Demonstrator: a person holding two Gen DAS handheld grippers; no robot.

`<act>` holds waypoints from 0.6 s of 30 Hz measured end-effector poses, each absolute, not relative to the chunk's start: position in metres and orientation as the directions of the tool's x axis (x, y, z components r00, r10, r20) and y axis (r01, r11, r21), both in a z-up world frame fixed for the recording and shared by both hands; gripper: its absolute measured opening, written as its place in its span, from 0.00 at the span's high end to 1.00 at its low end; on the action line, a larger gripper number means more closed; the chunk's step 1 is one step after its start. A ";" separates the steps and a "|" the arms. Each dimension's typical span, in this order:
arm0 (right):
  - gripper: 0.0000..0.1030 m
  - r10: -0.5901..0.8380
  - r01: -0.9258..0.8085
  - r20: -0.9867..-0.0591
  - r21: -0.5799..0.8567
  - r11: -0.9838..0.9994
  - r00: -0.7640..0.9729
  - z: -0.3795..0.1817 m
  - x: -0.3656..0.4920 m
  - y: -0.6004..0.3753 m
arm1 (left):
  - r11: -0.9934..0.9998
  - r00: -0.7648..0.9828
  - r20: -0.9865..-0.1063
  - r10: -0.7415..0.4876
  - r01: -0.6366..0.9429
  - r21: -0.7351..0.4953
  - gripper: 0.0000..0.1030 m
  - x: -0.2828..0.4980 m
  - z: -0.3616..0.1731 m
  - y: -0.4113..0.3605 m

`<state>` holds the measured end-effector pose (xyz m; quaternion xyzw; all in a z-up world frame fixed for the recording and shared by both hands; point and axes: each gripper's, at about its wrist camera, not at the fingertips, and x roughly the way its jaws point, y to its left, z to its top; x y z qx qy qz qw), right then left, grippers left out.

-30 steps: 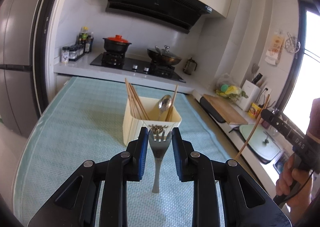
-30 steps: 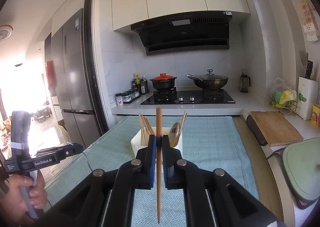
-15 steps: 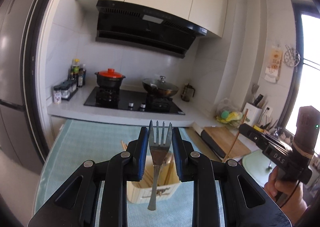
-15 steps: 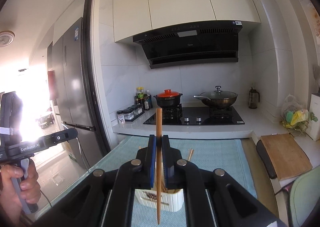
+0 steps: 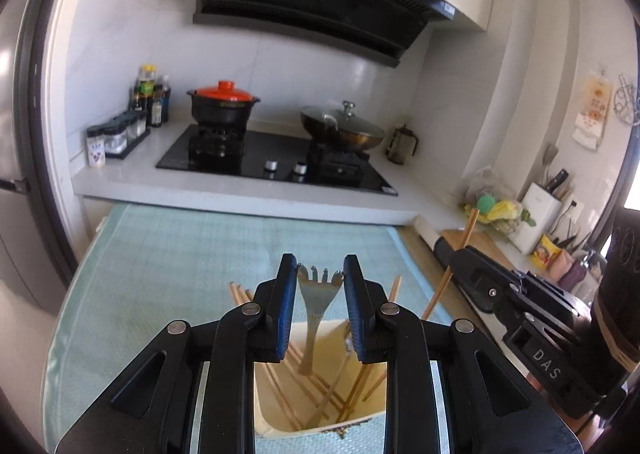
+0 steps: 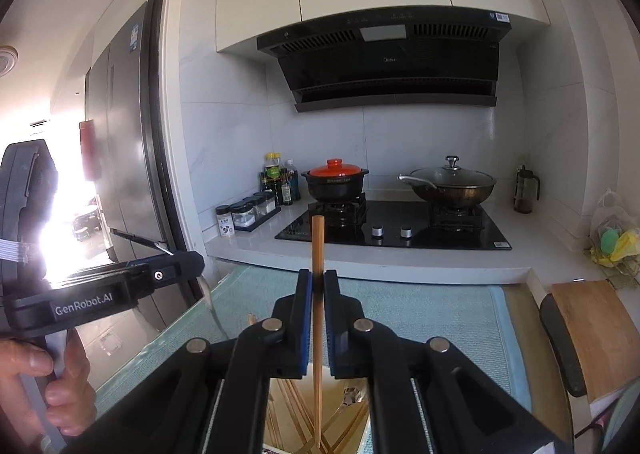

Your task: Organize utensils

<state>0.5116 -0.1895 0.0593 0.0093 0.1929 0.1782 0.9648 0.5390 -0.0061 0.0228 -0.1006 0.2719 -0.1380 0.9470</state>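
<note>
Fork (image 5: 318, 304) hangs tines-up between the jaws of our left gripper (image 5: 319, 280), pinched at the head, its handle pointing down into the cream utensil holder (image 5: 280, 420) directly below. We read the blue pads as pressing both edges of the fork head.

Holder contents seen from the left wrist view: several wooden chopsticks (image 5: 288, 370) leaning across the inside. The holder stands on a pale green mat (image 5: 180, 254) covering the counter.

Right gripper (image 6: 316, 282): jaws pressed together on a single chopstick (image 6: 318, 318), held upright, upper end above the pads, lower end reaching down into the mouth of the holder. In the left wrist view this same gripper sits to the right of the holder, stick angled up past it.

A hand (image 6: 44, 390) grips the handle of the left gripper at the lower left of the right wrist view.

Background, well apart from the work: black hob (image 6: 392, 222) with a red-lidded pot (image 6: 336, 182) and a lidded wok (image 6: 452, 184).
</note>
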 end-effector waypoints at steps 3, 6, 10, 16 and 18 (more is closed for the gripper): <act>0.94 0.362 -0.350 -0.432 0.108 0.930 0.826 0.031 0.528 -0.185 | 0.941 0.776 -0.543 -0.320 0.196 -0.274 0.78 0.555 -0.004 -0.012; 0.94 0.375 -0.352 -0.502 0.144 0.925 0.780 0.005 0.546 -0.181 | 0.947 0.746 -0.592 -0.304 0.171 -0.271 0.78 0.570 -0.024 -0.016; 0.94 0.380 -0.329 -0.586 0.197 0.924 0.716 -0.024 0.572 -0.181 | 0.960 0.725 -0.638 -0.258 0.119 -0.253 0.72 0.585 -0.038 -0.015; 0.58 0.367 -0.295 -0.625 0.220 0.930 0.689 -0.031 0.582 -0.186 | 0.979 0.797 -0.582 -0.161 0.053 -0.198 0.13 0.562 -0.018 0.003; 0.32 0.357 -0.288 -0.584 0.211 0.934 0.729 -0.020 0.568 -0.191 | 0.987 0.831 -0.546 -0.108 0.025 -0.157 0.03 0.545 -0.009 0.007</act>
